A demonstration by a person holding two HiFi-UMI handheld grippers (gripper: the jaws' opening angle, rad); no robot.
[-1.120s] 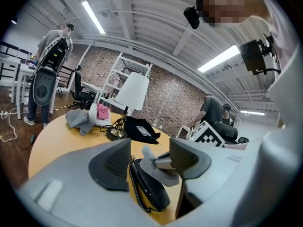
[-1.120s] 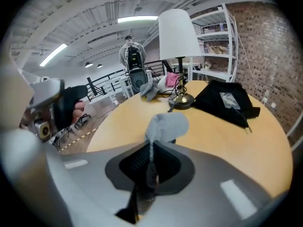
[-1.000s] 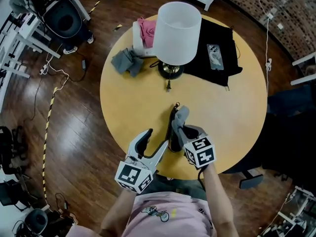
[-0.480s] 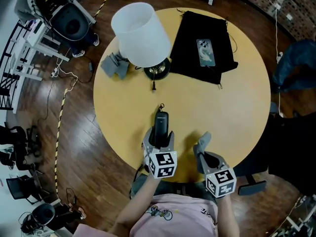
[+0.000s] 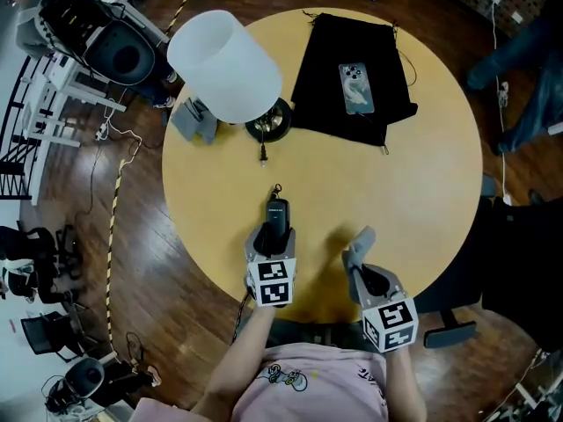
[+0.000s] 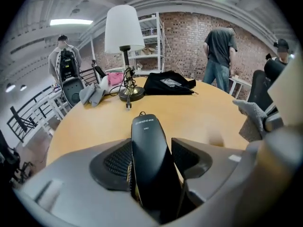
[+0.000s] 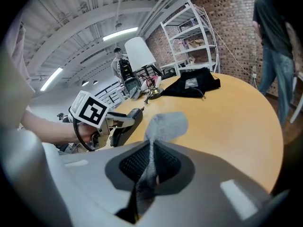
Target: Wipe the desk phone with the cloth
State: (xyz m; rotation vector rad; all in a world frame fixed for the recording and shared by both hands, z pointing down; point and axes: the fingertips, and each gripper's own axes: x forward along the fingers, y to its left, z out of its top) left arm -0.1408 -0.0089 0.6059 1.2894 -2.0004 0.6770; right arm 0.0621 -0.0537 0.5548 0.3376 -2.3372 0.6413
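Two tongs sit over the near edge of a round, smooth, honey-coloured table [image 5: 413, 174]. Our left gripper [image 5: 276, 235] has just been closing its jaws, and they now clamp the near end of the desk phone handset [image 5: 278, 214]. This is a slim, glossy black bar with rounded ends. Its long axis runs straight away from us toward the lamp [image 5: 224, 64], and a short cord shows at its far tip. Just to the right, our right gripper [image 5: 359, 260] has its jaws pressed together on a soft grey cloth [image 5: 363, 237], whose free end stands up beyond them. At the far side we see the lamp's white drum shade, a smartphone [image 5: 356, 88] lying on black fabric [image 5: 321, 55], and crumpled grey rags [image 5: 193, 117]. Dark wooden planks [image 5: 132, 218] cover the floor, and a brick wall [image 6: 184, 37] stands behind.
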